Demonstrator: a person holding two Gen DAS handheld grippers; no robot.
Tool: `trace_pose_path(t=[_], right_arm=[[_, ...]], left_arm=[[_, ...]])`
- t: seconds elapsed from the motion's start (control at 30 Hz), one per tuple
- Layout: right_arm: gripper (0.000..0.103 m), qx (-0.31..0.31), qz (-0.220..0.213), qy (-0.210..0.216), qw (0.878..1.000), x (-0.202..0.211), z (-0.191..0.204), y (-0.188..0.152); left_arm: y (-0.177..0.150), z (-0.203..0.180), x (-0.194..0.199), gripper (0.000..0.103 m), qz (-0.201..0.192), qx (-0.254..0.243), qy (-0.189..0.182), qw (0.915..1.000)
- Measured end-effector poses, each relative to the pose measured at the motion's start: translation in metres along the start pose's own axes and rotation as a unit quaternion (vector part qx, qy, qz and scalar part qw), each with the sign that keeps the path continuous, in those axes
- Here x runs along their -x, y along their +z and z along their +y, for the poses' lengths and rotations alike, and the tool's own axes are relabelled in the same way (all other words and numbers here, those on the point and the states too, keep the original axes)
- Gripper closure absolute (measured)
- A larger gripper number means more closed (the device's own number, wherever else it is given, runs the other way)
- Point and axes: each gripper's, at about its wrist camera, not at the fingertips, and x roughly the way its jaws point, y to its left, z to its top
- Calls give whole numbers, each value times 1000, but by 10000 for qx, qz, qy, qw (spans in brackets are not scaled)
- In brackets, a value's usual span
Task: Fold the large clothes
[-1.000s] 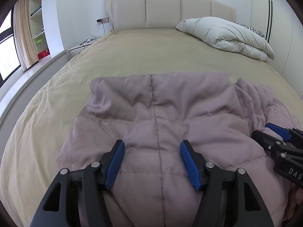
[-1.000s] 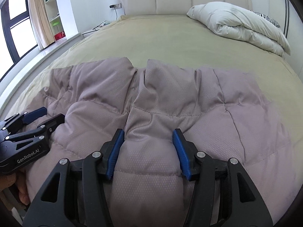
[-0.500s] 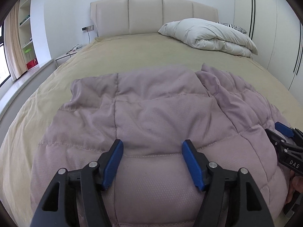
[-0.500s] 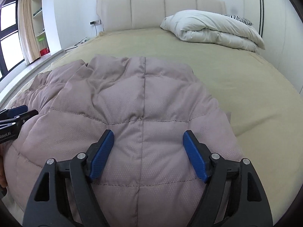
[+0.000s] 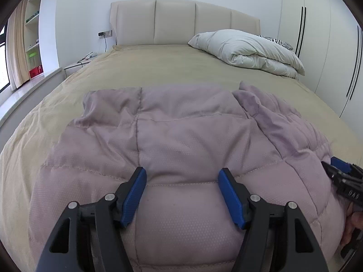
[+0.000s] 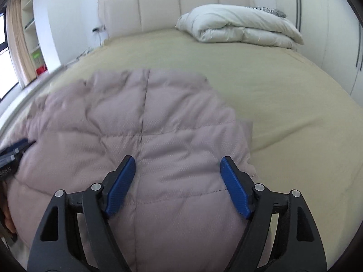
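Note:
A large mauve quilted puffer jacket [image 5: 181, 149] lies bunched on the near part of a tan bed; it also shows in the right wrist view [image 6: 145, 136]. My left gripper [image 5: 181, 183] is open, its blue pads spread over the jacket's near left part, holding nothing. My right gripper [image 6: 177, 172] is open wide over the jacket's near right part, close to its right edge. The right gripper's tip [image 5: 340, 176] shows at the right edge of the left wrist view, and the left gripper's tip [image 6: 13, 151] at the left edge of the right wrist view.
The tan bed cover [image 5: 158, 72] stretches beyond the jacket to a beige padded headboard [image 5: 181, 22]. A folded white duvet [image 5: 247, 49] lies at the far right. A white wardrobe [image 5: 329, 45] stands right, a nightstand [image 5: 77, 66] and window ledge left.
Both grippers have drawn apart toward the jacket's two sides. The right gripper has opened wider and the jacket lies more spread out than a second ago.

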Motion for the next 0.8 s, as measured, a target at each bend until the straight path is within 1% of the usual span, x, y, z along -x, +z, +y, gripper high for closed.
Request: trace_pose_path(t=[0.03, 0.07, 0.13, 0.17, 0.2, 0.27, 0.3, 0.33, 0.37, 0.4, 0.47, 0.57, 0.63, 0.67, 0.7, 0.73, 0.77, 0.8], right_arm=[[26, 86, -146, 33, 9999, -1, 0, -4], [25, 37, -141, 105, 9998, -2, -3, -4], [25, -141, 24, 240, 9996, -4, -9, 1], [25, -133, 109, 236, 9996, -2, -9, 5], [25, -126, 140, 201, 9996, 2, -10, 7], [25, -223, 21, 223, 9995, 14, -16, 14], [25, -331, -105, 282, 9990, 24, -22, 15], [25, -452, -228, 355, 9981, 34, -26, 15], [25, -565, -285, 355, 9974, 42, -30, 16], [25, -618, -321, 371, 9969, 52, -32, 17], [25, -537, -427, 579, 9960, 65, -26, 20], [25, -98, -455, 894, 9949, 73, 6, 25], [25, 357, -396, 1007, 9935, 69, 38, 22], [25, 589, -315, 1018, 9926, 63, 53, 18], [24, 819, -133, 963, 9919, 55, 67, 14], [23, 1015, 185, 912, 9905, 42, 79, 6], [23, 1073, 343, 854, 9900, 35, 86, -3], [22, 1052, 267, 869, 9903, 37, 86, -9]], left_arm=[[2, 0, -1, 33, 42, 12, -12, 10000], [4, 1, 0, 33, 73, 28, -39, 10000], [7, 5, 9, 34, 128, 95, -123, 9998], [8, 8, 19, 34, 141, 181, -173, 9996], [10, 13, 32, 34, 104, 267, -196, 9994], [9, 25, 67, 30, -201, 387, -222, 9988], [8, 36, 87, 20, -414, 485, -179, 9978], [5, 49, 105, 7, -628, 614, -60, 9961], [1, 63, 119, 3, -800, 760, 96, 9938], [-2, 77, 129, 2, -862, 901, 206, 9920], [-10, 105, 134, 2, -733, 1137, 343, 9902], [-25, 137, 122, 3, -422, 1478, 523, 9867], [-35, 155, 112, 7, -226, 1822, 350, 9824], [-40, 164, 108, 7, -125, 2001, 267, 9793], [-42, 170, 103, 7, -10, 2145, 175, 9766], [-44, 175, 97, 7, 107, 2240, 74, 9745], [-45, 176, 92, 7, 176, 2280, -15, 9735], [-46, 178, 88, 7, 236, 2307, -135, 9726]])
